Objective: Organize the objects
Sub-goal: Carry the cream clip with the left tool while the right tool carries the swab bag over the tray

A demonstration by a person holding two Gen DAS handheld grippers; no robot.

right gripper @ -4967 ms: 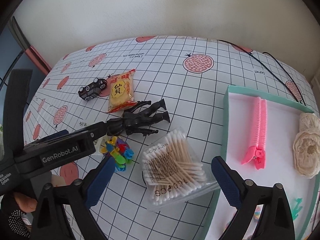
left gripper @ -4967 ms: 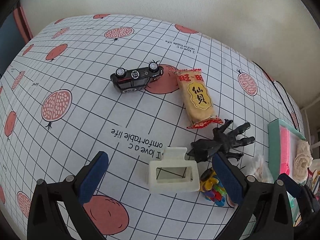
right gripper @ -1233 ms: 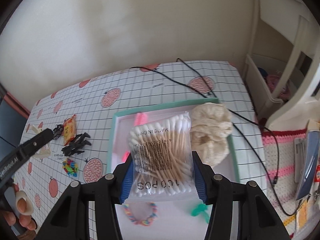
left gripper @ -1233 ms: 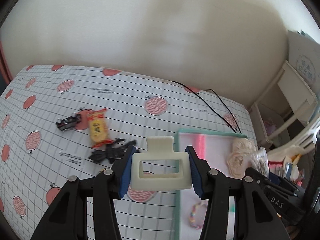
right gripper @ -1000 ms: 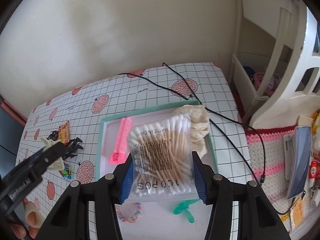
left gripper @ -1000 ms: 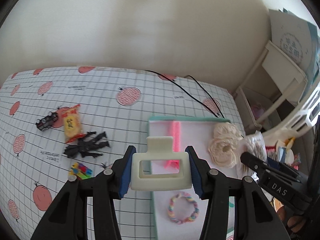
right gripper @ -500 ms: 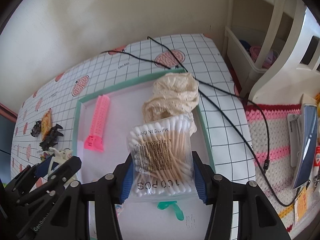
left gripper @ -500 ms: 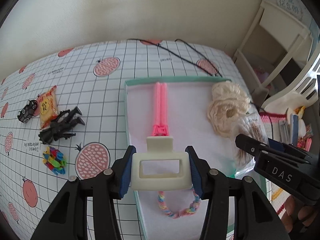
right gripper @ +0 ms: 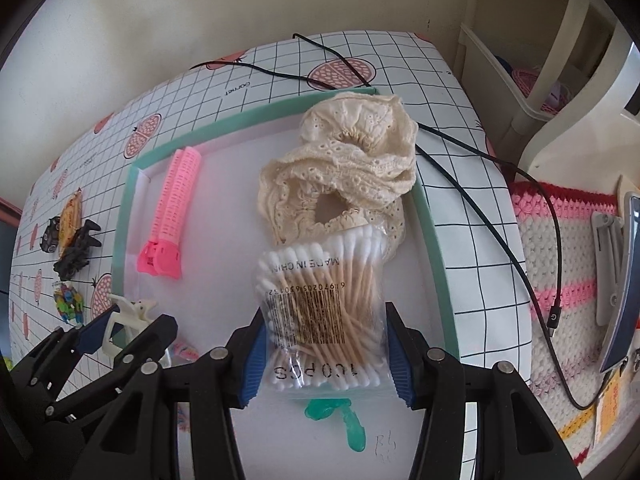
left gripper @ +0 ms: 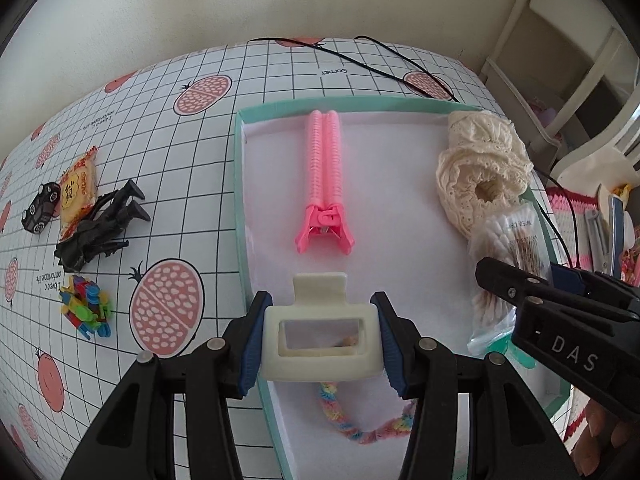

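Overhead, two handheld grippers point steeply down at a shallow white tray with a mint-green rim (left gripper: 238,168) on a white grid-patterned tablecloth printed with pink pomegranates (left gripper: 168,128).

Seen from its own camera, the left gripper (left gripper: 320,340) has its blue pads pressed on both ends of a cream plastic claw hair clip with a rectangular window (left gripper: 320,344) — jaws about half closed, the clip held above the tray's near left part. Under it lies a pastel rainbow braided bracelet (left gripper: 360,430).

From the other camera, the right gripper (right gripper: 326,354) is likewise about half closed, clamped on a clear plastic bag of wooden-stemmed cotton swabs (right gripper: 324,304) (its label reads "100 PCS"). This bag hangs over the tray's near right part, its top edge overlapping a cream lace scrunchie (right gripper: 344,172) that rests against the tray's right rim. Just below the bag, a small green plastic piece (right gripper: 340,416) lies on the tray floor.

A pink ribbed hair-roller clip (left gripper: 324,176) lies lengthwise in the tray's far left area, well apart from both held items.

Left of the tray, on the cloth — a black toy figure (left gripper: 100,224), a yellow snack packet (left gripper: 78,192), a small black toy car (left gripper: 40,206) and a cluster of colourful plastic pegs (left gripper: 86,306). A black cable (left gripper: 360,56) crosses the far edge.
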